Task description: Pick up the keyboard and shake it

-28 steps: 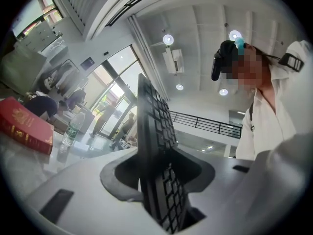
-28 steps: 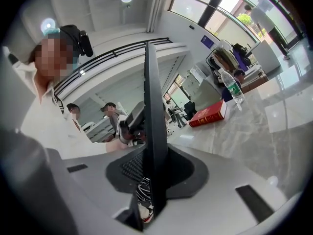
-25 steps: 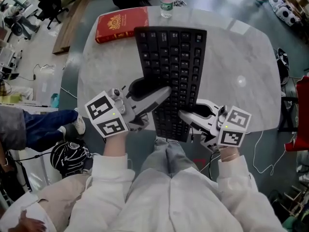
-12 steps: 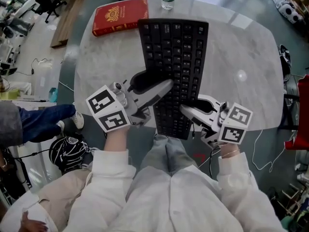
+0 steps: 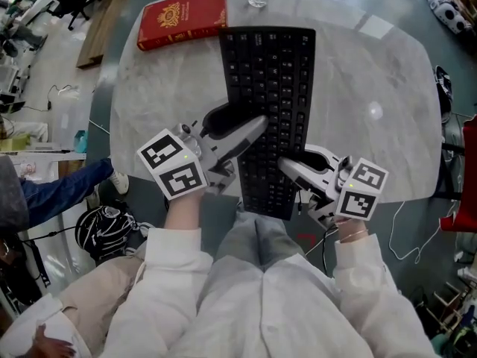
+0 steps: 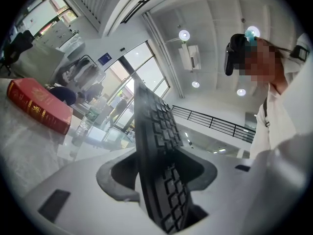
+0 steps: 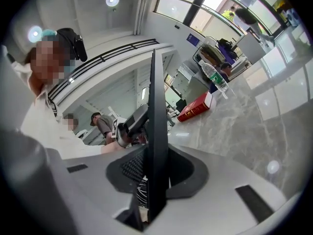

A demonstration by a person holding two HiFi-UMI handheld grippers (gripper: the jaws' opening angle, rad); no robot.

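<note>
Keyboard (image 5: 270, 88), near corners behind gripper fingers (image 5: 242, 135)

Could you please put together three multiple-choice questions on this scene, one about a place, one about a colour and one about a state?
1. Where does the book lie?
A. On the table, left of the far end of the keyboard.
B. On top of the keyboard.
C. Under the keyboard.

2. What colour is the keyboard?
A. White.
B. Red.
C. Black.

3. What is the right claw doing?
A. Hanging open above the table.
B. Gripping the keyboard's near end.
C. Holding the book.

Answers:
1 A, the head view shows the book on the table beside the keyboard's far corner.
2 C, its keys and frame are black in every view.
3 B, the right gripper view shows its jaws closed on the keyboard's edge.
</note>
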